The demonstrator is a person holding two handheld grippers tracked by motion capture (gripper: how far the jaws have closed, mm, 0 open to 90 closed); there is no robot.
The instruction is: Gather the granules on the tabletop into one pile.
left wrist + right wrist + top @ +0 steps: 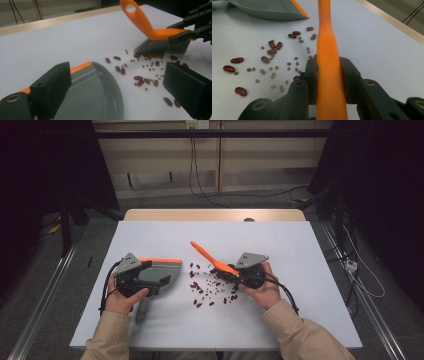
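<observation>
A white desk (300, 310) with a wooden far edge stands in a dim room, cables trailing over the floor behind it. Red beans (199, 289) and smaller green ones lie scattered at its middle, between the 2 grippers. The right gripper (227, 274) is clenched on the back of an orange brush (207, 255), whose handle slants up and away while the grey bristles (162, 46) rest on the desk at the far side of the beans, a stance that looks meant for sweeping them toward the pan. The grey dustpan (162, 268), orange along 1 edge, lies flat just left of the beans with its toothed lip (121, 100) turned toward them, likely so they can be pushed in. The left gripper (150, 282) sits over the pan's rear. Its 2 jaws stand well apart in the left gripper view, 1 over the pan and 1 out over the beans, so it appears released. Whether any part of it presses on the pan I cannot tell, as the hand (122, 300) covers that spot.
</observation>
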